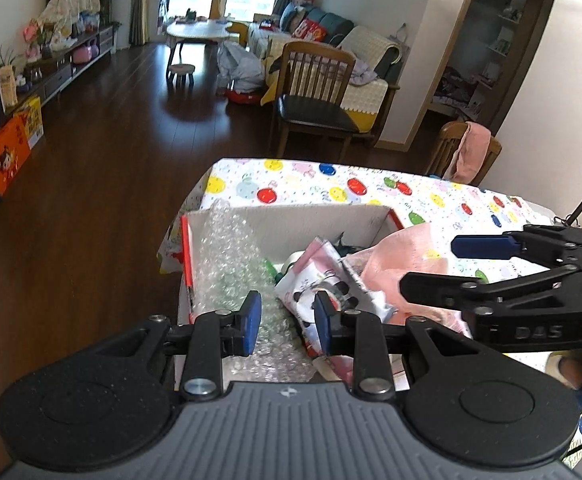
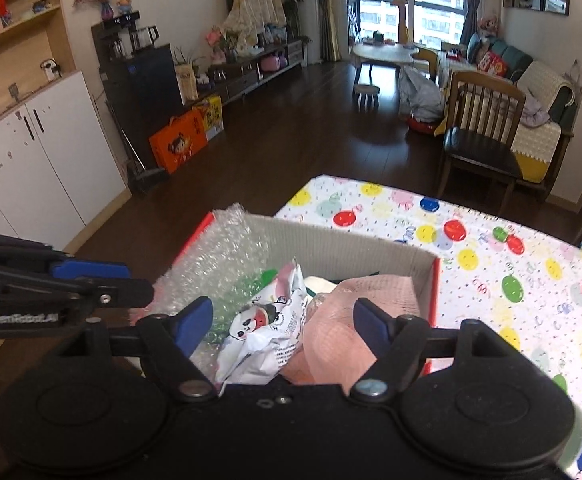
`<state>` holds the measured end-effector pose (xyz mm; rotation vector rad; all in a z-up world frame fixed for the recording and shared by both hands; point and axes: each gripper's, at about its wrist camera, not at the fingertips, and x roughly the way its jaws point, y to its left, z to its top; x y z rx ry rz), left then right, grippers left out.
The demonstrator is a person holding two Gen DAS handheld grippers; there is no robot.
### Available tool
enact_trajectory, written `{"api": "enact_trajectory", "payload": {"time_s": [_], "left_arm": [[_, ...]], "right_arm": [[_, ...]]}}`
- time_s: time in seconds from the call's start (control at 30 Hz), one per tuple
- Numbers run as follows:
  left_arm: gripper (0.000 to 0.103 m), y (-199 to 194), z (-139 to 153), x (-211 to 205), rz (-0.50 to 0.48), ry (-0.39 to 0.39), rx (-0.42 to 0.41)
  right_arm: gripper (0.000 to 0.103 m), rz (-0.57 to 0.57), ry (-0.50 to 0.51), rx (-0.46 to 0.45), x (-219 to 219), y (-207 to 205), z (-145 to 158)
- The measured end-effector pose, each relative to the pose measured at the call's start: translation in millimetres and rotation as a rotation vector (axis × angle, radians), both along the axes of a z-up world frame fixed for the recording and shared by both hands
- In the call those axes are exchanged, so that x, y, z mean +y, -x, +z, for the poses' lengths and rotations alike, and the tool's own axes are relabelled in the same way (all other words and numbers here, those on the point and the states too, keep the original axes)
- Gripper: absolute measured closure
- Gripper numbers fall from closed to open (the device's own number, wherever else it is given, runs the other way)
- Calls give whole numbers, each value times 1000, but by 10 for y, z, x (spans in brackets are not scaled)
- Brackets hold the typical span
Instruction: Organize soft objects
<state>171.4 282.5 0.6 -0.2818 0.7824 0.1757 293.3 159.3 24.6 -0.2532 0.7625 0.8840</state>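
Left gripper (image 1: pixel 287 322): at the near edge of the box, jaws drawn in to a narrow gap; nothing is pinched between the blue pads (image 1: pixel 251 322), and bubble wrap shows through the gap.
Bubble wrap (image 1: pixel 231 264): fills the left side of the box, rising above the left wall.
Box (image 1: pixel 315 220): open cardboard box with red outer sides, standing on the left end of the table; it holds all the soft things listed here.
Panda packet (image 1: pixel 323 292): crumpled white and pink plastic packet with a panda print, lying in the middle of the box between the bubble wrap and the pink cloth, its near end behind the left gripper's right-hand pad.
Pink cloth (image 1: pixel 407 256): bunched in the right side of the box, spilling over the right wall.
Right gripper (image 2: pixel 285 326): above the near part of the box, jaws spread wide; the panda packet and pink cloth lie below the gap, and neither pad presses on them.
Tablecloth (image 2: pixel 491 264): white with coloured dots, bare to the right of the box.
Chair (image 1: pixel 315 96): wooden, dark seat, standing beyond the table's far edge.
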Motion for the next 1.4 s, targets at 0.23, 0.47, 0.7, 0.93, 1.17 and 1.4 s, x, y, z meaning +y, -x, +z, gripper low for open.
{"api": "enact_trajectory", "payload": {"time_s": [0.23, 0.47, 0.7, 0.93, 1.17, 1.4], "left_arm": [[75, 108, 177, -303, -14, -49, -52], [75, 204, 267, -694, -11, -85, -84], [75, 332, 272, -1041, -1, -107, -95], [73, 488, 254, -1327, 15, -123, -117], [30, 625, 263, -1543, 46, -133, -177], [21, 705, 287, -1752, 42, -173, -209]], "right_arm": [[23, 13, -60, -55, -326, 175, 301], [19, 2, -122, -91, -785, 299, 422], [15, 1, -193, -115, -1241, 435, 351], [10, -8, -284, -148, -1582, 562, 297], [5, -4, -313, -185, -1798, 713, 219], [0, -10, -338, -180, -1972, 822, 135]]}}
